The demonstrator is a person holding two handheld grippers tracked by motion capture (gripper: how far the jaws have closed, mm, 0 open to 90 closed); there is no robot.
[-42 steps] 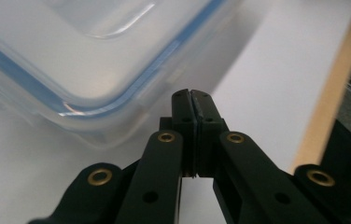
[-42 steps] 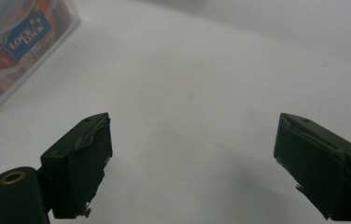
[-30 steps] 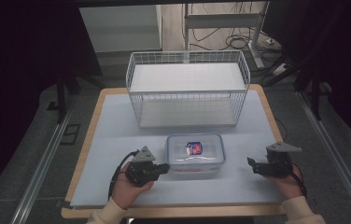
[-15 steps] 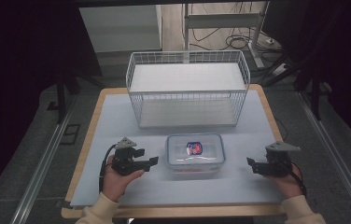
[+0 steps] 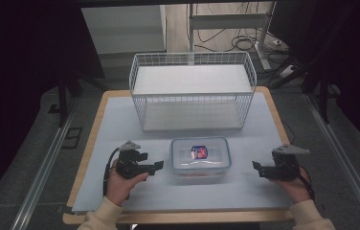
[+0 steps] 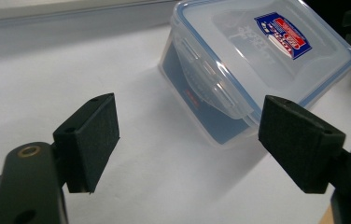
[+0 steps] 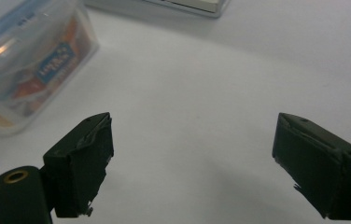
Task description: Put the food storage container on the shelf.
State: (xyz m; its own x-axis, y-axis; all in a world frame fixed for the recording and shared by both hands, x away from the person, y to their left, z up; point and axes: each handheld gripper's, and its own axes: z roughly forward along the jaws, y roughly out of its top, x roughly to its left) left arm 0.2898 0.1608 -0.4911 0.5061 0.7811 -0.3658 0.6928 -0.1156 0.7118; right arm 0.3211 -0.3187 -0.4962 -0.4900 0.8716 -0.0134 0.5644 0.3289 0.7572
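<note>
Dark room, and a pale bench [image 5: 120, 124] with a clear lidded box [image 5: 200, 157] in the middle, something small with a colourful label inside. Behind it stands a wire basket [image 5: 192, 91] holding nothing. The left claw [image 5: 158, 166] has just been opening beside the box and grips nothing; the right claw [image 5: 256, 167] is wide too, well apart. A one-sided push could slide the box away.

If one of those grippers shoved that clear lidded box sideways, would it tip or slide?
The plastic box looks low and wide, so it would probably slide on the smooth table rather than tip. Its glossy, rigid-looking walls may be slippery. It seems nearly empty, likely light.
</note>
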